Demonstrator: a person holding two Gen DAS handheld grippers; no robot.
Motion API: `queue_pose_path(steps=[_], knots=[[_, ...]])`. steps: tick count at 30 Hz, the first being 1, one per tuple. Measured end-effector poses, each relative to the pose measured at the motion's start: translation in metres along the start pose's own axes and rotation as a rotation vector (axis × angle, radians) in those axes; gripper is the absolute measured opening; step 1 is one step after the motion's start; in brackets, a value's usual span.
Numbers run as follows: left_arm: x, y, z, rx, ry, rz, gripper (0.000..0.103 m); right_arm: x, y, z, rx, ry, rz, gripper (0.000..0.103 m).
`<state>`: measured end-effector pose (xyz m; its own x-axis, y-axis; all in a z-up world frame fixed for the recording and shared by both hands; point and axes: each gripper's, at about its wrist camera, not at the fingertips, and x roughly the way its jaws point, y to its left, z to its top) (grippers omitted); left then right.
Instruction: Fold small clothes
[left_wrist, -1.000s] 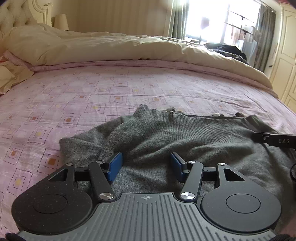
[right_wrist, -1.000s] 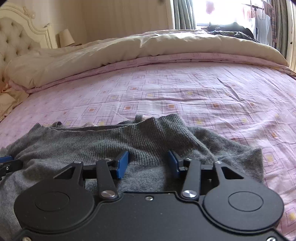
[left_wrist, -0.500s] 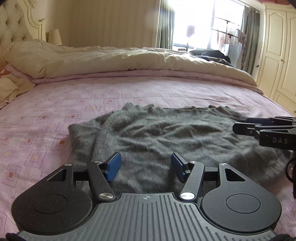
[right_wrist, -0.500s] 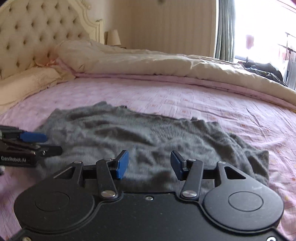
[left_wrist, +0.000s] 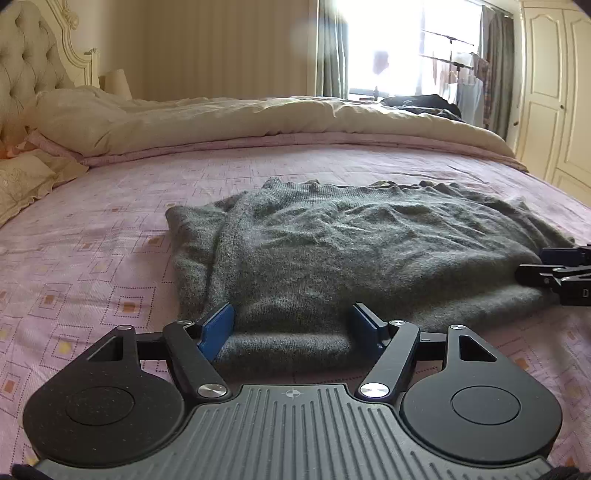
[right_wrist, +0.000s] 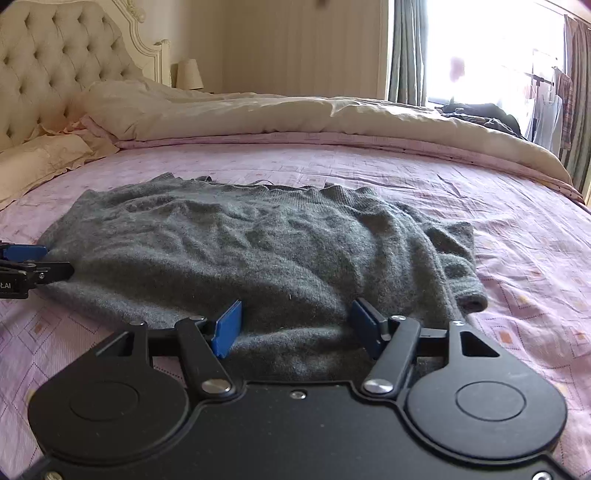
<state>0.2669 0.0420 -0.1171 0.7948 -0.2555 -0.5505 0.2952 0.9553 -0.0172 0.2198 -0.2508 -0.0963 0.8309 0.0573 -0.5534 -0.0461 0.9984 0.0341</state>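
Grey sweater (left_wrist: 369, 240) spread on the bed (left_wrist: 110, 229), a gripper at each near corner.

Left gripper (left_wrist: 293, 326) and right gripper (right_wrist: 297, 325) are both opening, blue pads apart; the sweater's near edge lies between each pair, and the pads do not press it. The folded-in sleeves are bunched, and the layers beneath them are hidden. A cream duvet (right_wrist: 295, 118) is heaped along the far side; the dark clothes (right_wrist: 480, 112) beyond it are hard to make out against the window glare.
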Motion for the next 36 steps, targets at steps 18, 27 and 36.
queue_pose_path(steps=[18, 27, 36], knots=[[0.005, -0.001, -0.002, 0.015, 0.009, 0.011, 0.073, -0.065, -0.067, -0.022, 0.345, -0.059, 0.096, 0.079], [0.005, -0.002, -0.003, 0.017, 0.012, 0.011, 0.073, -0.044, -0.110, 0.005, 0.482, -0.080, 0.156, 0.079], [0.003, -0.002, -0.002, 0.020, 0.007, 0.007, 0.074, -0.033, -0.115, 0.003, 0.503, -0.042, 0.064, 0.074]])
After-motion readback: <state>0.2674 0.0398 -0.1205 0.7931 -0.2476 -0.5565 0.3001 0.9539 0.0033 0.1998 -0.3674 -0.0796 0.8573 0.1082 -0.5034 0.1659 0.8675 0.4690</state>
